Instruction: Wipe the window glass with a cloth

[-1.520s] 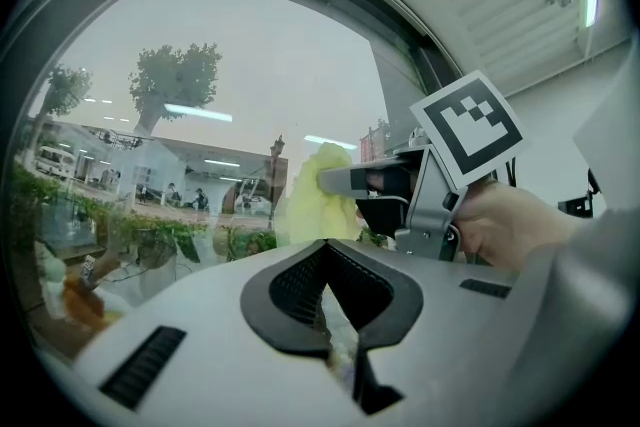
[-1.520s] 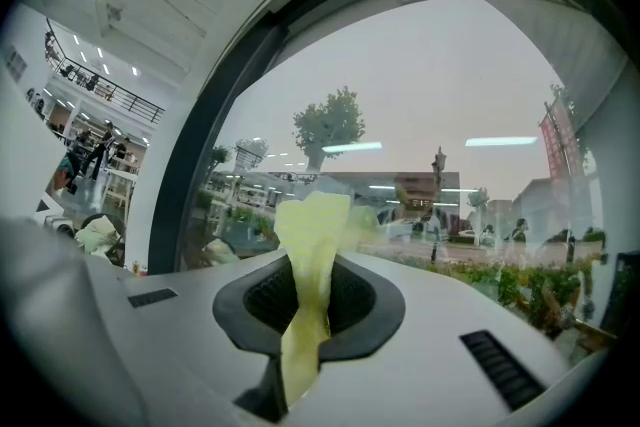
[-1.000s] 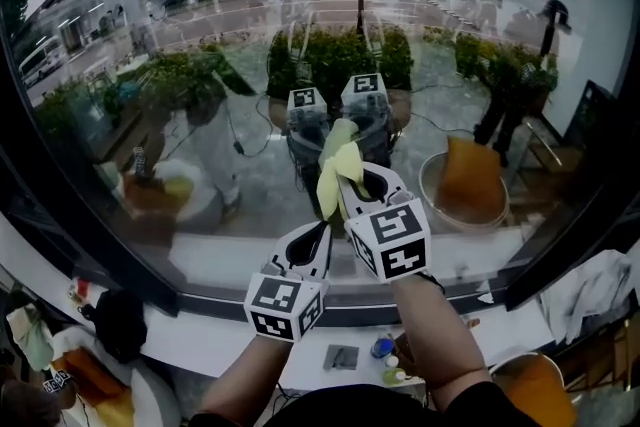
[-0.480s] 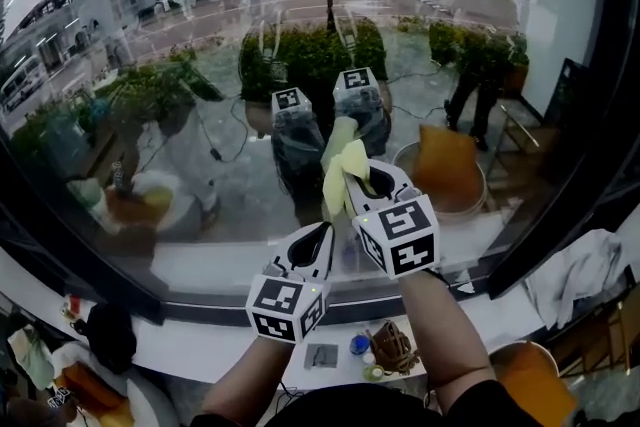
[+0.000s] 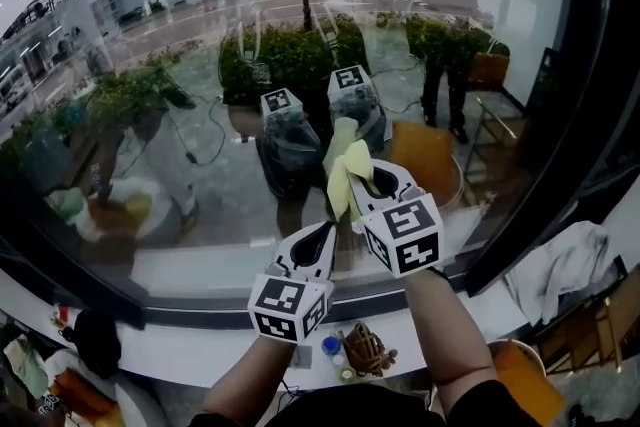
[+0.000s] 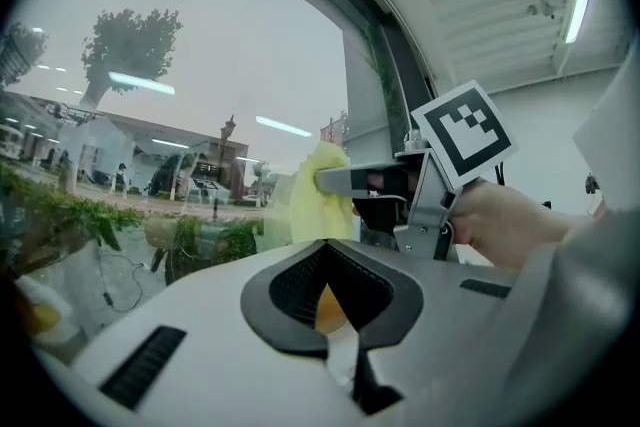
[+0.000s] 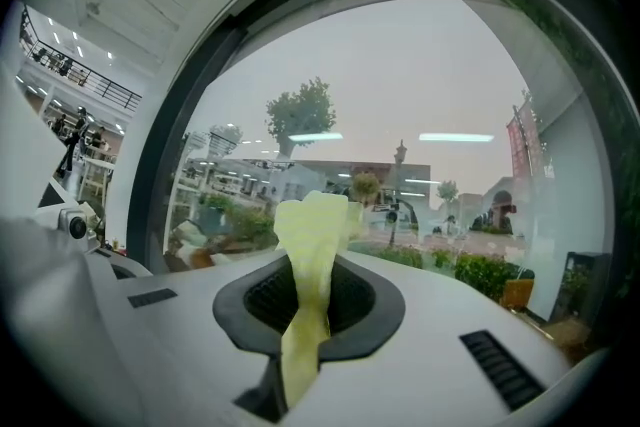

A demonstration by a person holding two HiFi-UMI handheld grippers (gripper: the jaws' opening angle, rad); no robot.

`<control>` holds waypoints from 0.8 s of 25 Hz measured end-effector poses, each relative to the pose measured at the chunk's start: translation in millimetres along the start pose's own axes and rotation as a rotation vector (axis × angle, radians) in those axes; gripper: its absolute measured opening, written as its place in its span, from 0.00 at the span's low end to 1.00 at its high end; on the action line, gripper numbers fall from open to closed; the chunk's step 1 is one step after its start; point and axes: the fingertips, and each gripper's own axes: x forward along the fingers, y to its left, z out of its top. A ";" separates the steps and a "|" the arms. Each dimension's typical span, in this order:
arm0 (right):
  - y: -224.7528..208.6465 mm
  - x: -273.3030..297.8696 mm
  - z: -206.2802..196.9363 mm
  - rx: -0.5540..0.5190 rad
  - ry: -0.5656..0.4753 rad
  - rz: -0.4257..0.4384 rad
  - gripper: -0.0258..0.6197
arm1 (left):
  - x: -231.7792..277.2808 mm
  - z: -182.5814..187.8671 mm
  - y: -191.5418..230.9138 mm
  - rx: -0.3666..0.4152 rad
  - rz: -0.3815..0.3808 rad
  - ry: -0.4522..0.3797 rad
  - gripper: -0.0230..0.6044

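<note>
The window glass [image 5: 180, 115] fills the head view, and it mirrors both grippers. My right gripper [image 5: 372, 183] is shut on a yellow cloth [image 5: 344, 167], whose free end is held up at the pane. The right gripper view shows that cloth [image 7: 310, 245] rising out from between the closed jaws of the right gripper [image 7: 303, 320]. My left gripper [image 5: 312, 243] hangs lower and to the left, shut with nothing in it. In the left gripper view the left gripper [image 6: 335, 325] looks past its closed jaws at the yellow cloth [image 6: 318, 190] and the right gripper [image 6: 385, 183].
A dark window frame post [image 5: 545, 165] runs down the right side. A white sill [image 5: 180, 345] lies under the glass. A white rag [image 5: 560, 265] lies at the right, and small items [image 5: 362, 350] sit below the sill. Plants and people show outside.
Both grippers and the cloth have moved to the right along the glass. The dark frame post at the right now stands closer to them.
</note>
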 end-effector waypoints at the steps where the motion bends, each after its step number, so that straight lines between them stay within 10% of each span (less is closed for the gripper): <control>1: -9.9 -5.3 1.0 0.000 0.002 -0.003 0.11 | 6.9 3.4 -8.2 -0.001 -0.005 0.002 0.05; 20: -204.8 -103.2 -71.6 0.046 0.048 -0.138 0.12 | 137.5 -14.8 -157.9 0.010 -0.133 0.050 0.05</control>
